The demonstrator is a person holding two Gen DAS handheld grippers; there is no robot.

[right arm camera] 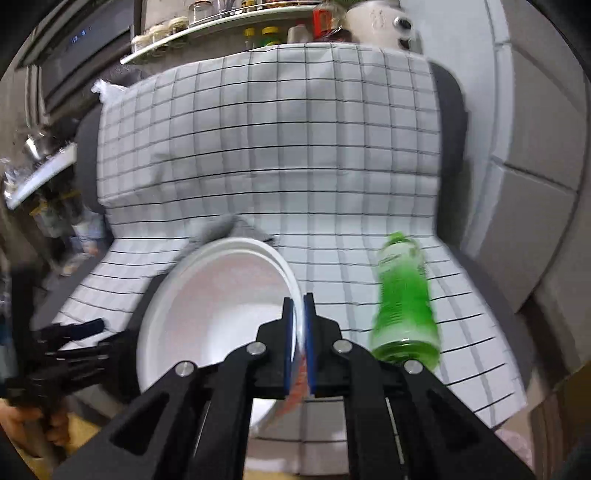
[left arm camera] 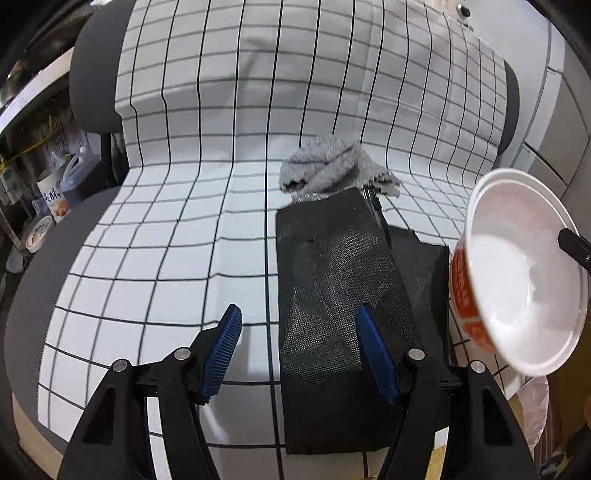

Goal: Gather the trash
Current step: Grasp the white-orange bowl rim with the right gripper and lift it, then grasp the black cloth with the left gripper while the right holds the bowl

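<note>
Nearest to the viewer, the left hand-held gripper (left arm camera: pixel 298 349) hangs over a chair seat with its two blue-padded fingers (left arm camera: pixel 221 347) spread wide and nothing between them. Below it lies a flat black mesh bag (left arm camera: pixel 332 295), reaching from the seat's front edge toward the middle. To the left of the bag, the checked cloth (left arm camera: pixel 166 258) covering the seat is bare all the way to the chair's grey rim (left arm camera: pixel 22 295), leaving open room on that side.

The right hand-held gripper (right arm camera: pixel 299 350) is closed on the rim of a white disposable bowl (right arm camera: pixel 218 314), one finger inside the wall and one outside. The bowl is tilted on its side, lifted above the right front part of the seat. Its inside looks white and holds nothing that can be made out; its outer wall is orange-red with print too blurred to read. From the left camera the same bowl (left arm camera: pixel 524 273) hangs just past the bag's right edge.

To the right of the bowl, a green plastic bottle (right arm camera: pixel 404 299) lies on the cloth, neck pointing toward the backrest, near the seat's right edge. Its picture is blurred.

Farther back, a crumpled grey fuzzy cloth (left arm camera: pixel 332 170) sits at the bag's far end, where the seat meets the backrest. Beyond the chair, a shelf (right arm camera: pixel 221 26) carries jars and bottles.
</note>
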